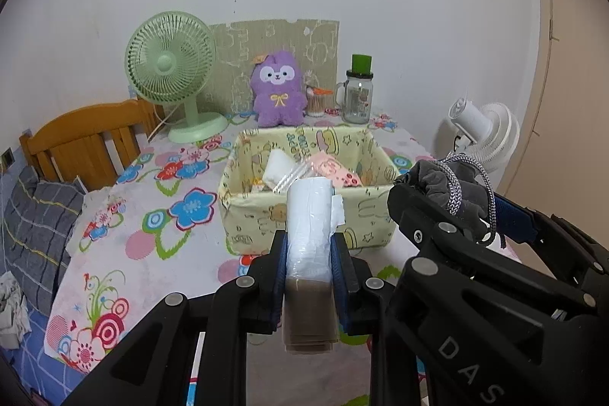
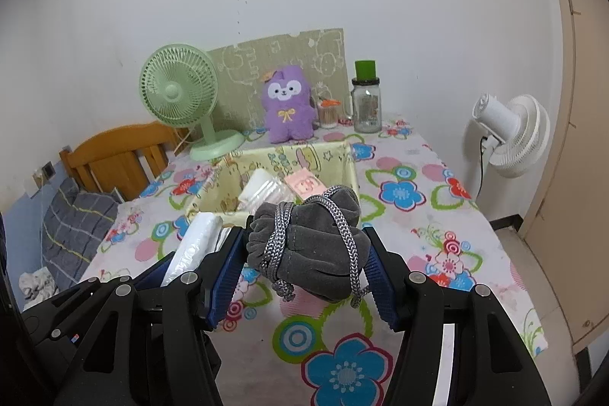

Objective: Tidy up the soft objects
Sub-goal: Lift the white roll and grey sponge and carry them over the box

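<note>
Two soft bundles (image 1: pixel 310 215) (image 2: pixel 310 246) between jaws

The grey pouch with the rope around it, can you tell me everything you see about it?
The grey pouch looks soft and velvety, like a small drawstring bag bunched into a lump. A grey-and-white braided cord wraps over it several times, with loose ends dangling below. The right hand-held gripper holds it up off the flowered tablecloth, its blue ribbed pads pressing it from both sides. It hangs in front of the yellow fabric basket, not in it. What is inside cannot be seen.
</note>
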A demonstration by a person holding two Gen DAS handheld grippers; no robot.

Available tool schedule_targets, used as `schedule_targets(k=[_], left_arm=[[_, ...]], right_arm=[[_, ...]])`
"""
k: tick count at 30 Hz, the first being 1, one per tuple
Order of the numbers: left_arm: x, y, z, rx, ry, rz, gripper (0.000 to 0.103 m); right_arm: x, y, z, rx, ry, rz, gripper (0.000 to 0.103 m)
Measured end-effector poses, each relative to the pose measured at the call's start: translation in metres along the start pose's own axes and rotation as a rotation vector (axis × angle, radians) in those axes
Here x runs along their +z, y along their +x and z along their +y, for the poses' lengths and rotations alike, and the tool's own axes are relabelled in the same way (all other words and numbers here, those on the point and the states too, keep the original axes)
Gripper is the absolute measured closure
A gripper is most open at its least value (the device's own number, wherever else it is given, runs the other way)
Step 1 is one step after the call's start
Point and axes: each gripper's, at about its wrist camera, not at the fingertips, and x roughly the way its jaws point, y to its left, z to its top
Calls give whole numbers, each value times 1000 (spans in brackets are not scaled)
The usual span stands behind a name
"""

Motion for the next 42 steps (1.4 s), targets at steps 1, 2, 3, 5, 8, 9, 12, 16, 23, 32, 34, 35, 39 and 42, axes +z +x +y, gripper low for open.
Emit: schedule_targets(k=[1, 2, 3, 5, 8, 9, 12, 16, 23, 32, 34, 35, 39, 42], left_arm=[[3, -2, 0, 0, 2, -6, 82], [5, -4, 0, 2, 4, -11, 82], [7, -6, -1, 4, 6, -17, 82], [12, -9, 0, 5, 9, -26, 82], [19, -12, 0, 7, 13, -39, 82], [21, -13, 0, 7, 14, -43, 82], [29, -16, 1, 10, 18, -58, 82], [37, -13, 2, 11, 17, -64, 82], [51, -5, 6, 9, 14, -71, 82], [69, 16, 15, 18, 4, -70, 82], [73, 22, 16, 19, 4, -66, 82], [73, 25, 17, 20, 3, -65, 82], [78, 37, 19, 20, 4, -55, 82], [82, 48, 20, 16, 3, -46, 82]], right_arm=[[3, -2, 1, 0, -1, -5, 39], [4, -4, 1, 0, -2, -9, 39], [7, -6, 1, 1, -4, -12, 39], [13, -8, 2, 3, -5, -21, 39], [21, -10, 4, 4, -8, -29, 39], [23, -10, 4, 3, -8, -31, 39], [30, -11, 5, 4, -5, -38, 39], [38, -8, 7, 4, -9, -43, 39], [54, 3, 9, 7, -15, -47, 39], [72, 29, 12, 13, -29, -43, 39], [74, 36, 12, 14, -28, -38, 39], [75, 39, 12, 14, -28, -36, 39], [78, 52, 11, 10, -24, -25, 39], [81, 63, 10, 6, -19, -16, 39]])
